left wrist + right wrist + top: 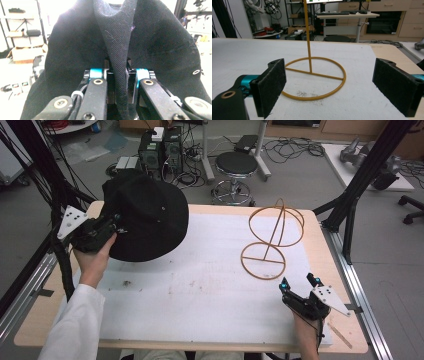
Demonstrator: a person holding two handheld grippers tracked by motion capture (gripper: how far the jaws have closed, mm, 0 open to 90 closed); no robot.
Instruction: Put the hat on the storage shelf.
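Hat lifted by its brim at the table's left

The left gripper (pixel 116 221) is clamped on a fold of the black hat (pixel 145 215), held above the table (pixel 210 340); the right gripper (pixel 299 285) rests with jaws wide apart, near the wire stand (pixel 263 261).

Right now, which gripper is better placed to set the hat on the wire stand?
Left. The left gripper is already shut on the black hat, held above the table. The right gripper is open and empty, resting near the stand base.
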